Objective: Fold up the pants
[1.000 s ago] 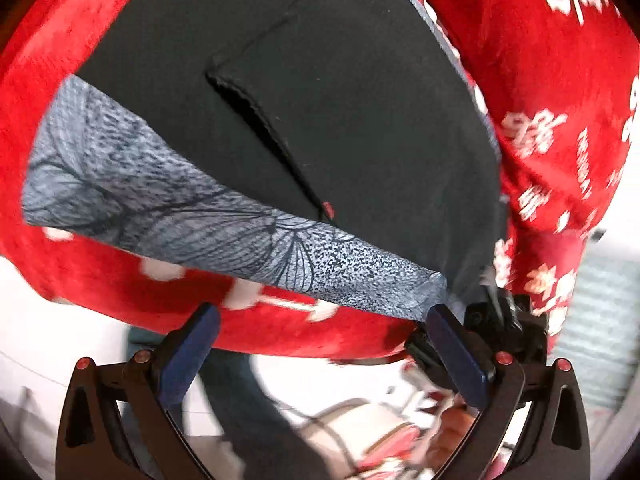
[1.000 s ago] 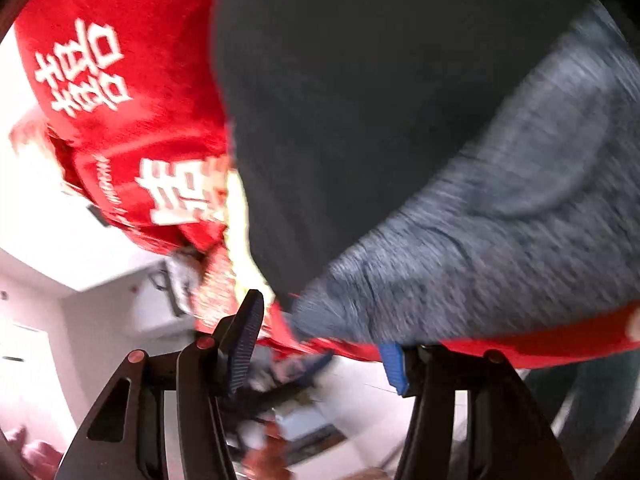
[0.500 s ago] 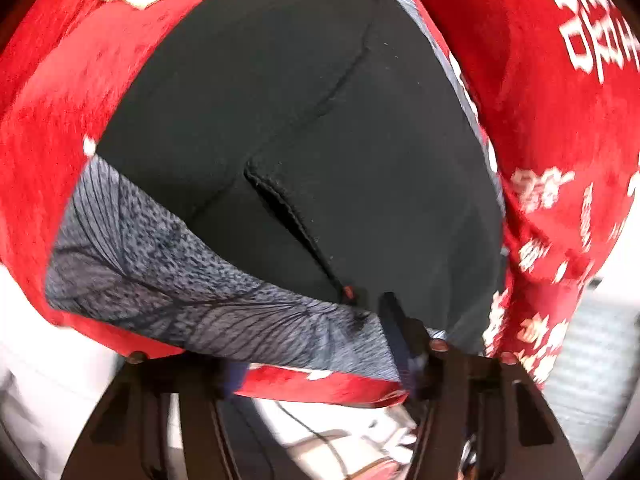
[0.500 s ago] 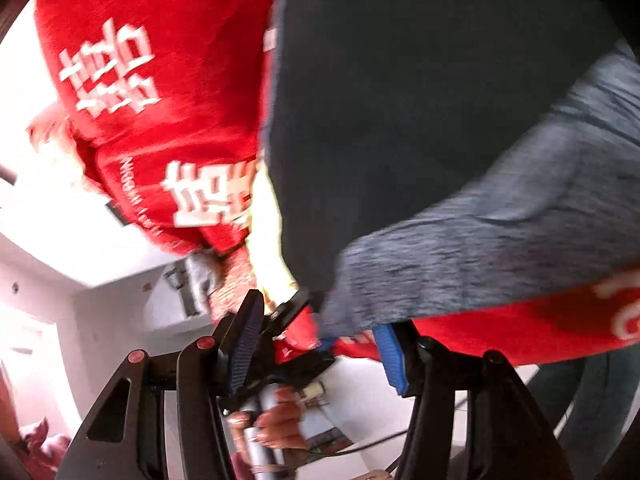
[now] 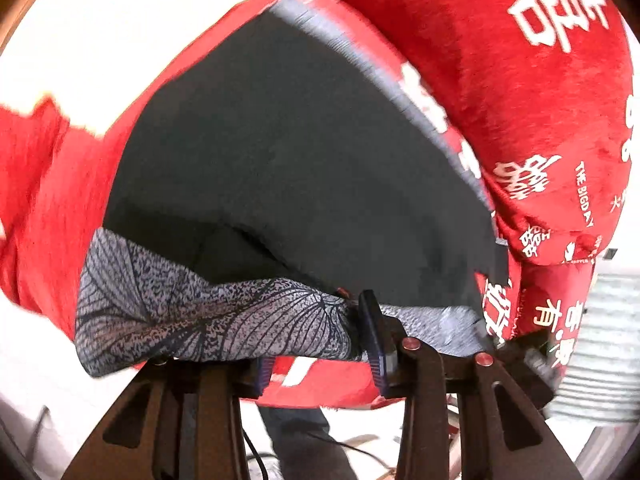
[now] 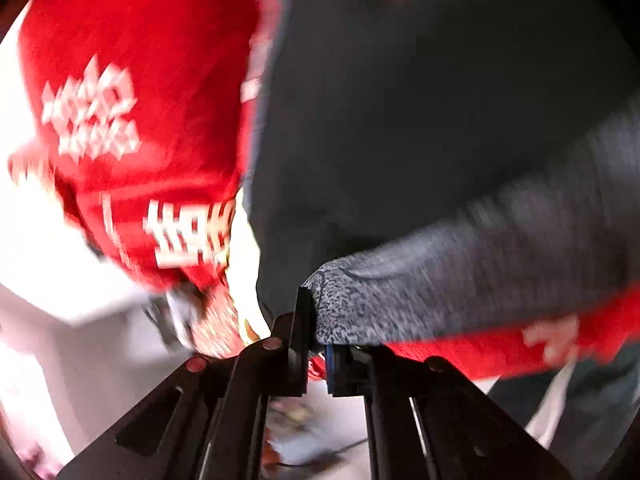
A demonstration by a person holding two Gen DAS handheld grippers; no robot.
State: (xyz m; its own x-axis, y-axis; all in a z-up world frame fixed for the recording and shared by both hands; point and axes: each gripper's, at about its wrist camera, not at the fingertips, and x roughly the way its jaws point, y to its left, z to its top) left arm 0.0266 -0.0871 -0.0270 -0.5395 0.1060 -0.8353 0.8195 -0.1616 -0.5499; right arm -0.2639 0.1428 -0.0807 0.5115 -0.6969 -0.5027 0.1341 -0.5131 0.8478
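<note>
The pants [image 5: 304, 168] are black with a grey leaf-patterned waistband [image 5: 200, 320], lying on a red blanket [image 5: 520, 80] with white characters. My left gripper [image 5: 316, 344] is shut on the waistband near its middle, with the band bunched between the jaws. In the right wrist view the pants [image 6: 420, 120] fill the upper right, and my right gripper [image 6: 316, 340] is shut on the corner of the grey waistband [image 6: 460, 280]. This view is blurred by motion.
The red blanket [image 6: 132, 120] covers the surface under and around the pants and hangs over its near edge. Below the edge I see a white floor, a person's dark trouser legs [image 5: 308, 440] and a cable. A grey ribbed panel [image 5: 600, 340] stands at right.
Both grippers went from open to shut on the waistband. The left one moved in along the band; the right one closed on its corner. The waistband is now bunched and lifting.
</note>
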